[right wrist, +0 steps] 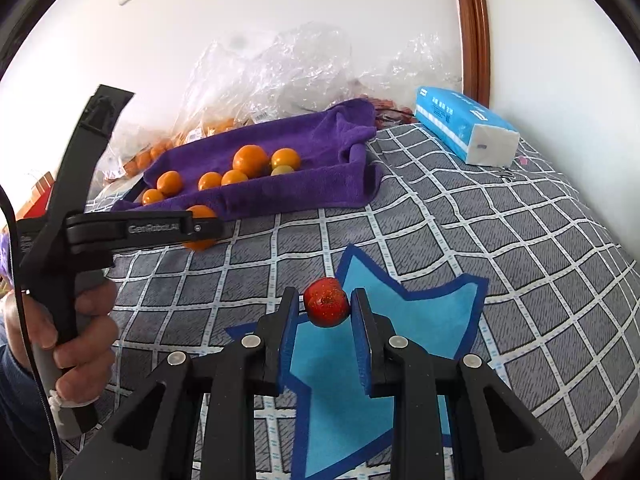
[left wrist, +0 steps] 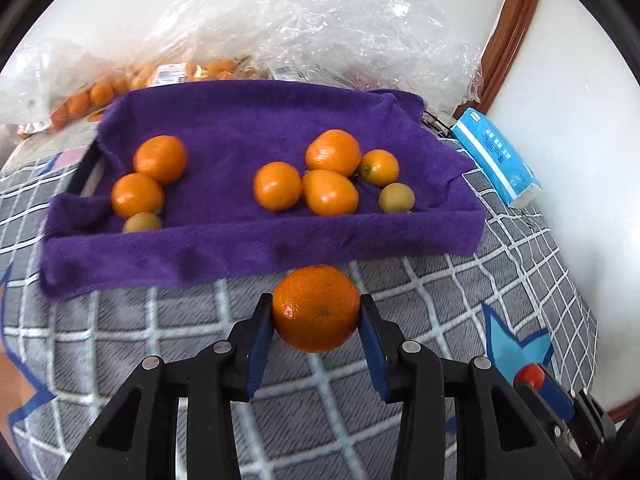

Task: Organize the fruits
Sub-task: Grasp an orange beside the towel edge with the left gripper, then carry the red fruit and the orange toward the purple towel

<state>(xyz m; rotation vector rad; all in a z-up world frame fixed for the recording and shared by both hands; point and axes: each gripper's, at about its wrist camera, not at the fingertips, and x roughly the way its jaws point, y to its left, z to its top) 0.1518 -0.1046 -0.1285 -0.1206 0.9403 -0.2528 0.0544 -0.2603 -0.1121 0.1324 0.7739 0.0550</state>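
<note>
Left tongs [left wrist: 316, 312] are pinched on a mandarin [left wrist: 316, 308], blue pads touching both its sides, in the lower middle of the left wrist view just in front of the near edge of the purple towel [left wrist: 248, 120]. No earlier frame here, so that's all I can say about the jaws. Right tongs [right wrist: 326, 306] are squeezed narrow around a small red fruit [right wrist: 326, 307], low centre of the right wrist view, over the blue star print on the grey checked bedspread [right wrist: 480, 240].

The towel is draped over a tray, and only a bit of black tray rim [left wrist: 82, 172] peeks out at the left. Eight citrus fruits [left wrist: 332, 152] sit on it: three in a cluster at left, five at right, two of them greenish. Behind, crumpled clear plastic bags [left wrist: 320, 32] hold more orange fruit, too blurry to count. In the right wrist view the left gripper's arm covers part of the mandarin, and a hand [right wrist: 80, 332] on the handle is cut off at the left edge.

There's open room on the towel between the two clusters, and plenty of bare bedspread toward the right, up to the blue tissue pack [right wrist: 464, 128] by the wall.
</note>
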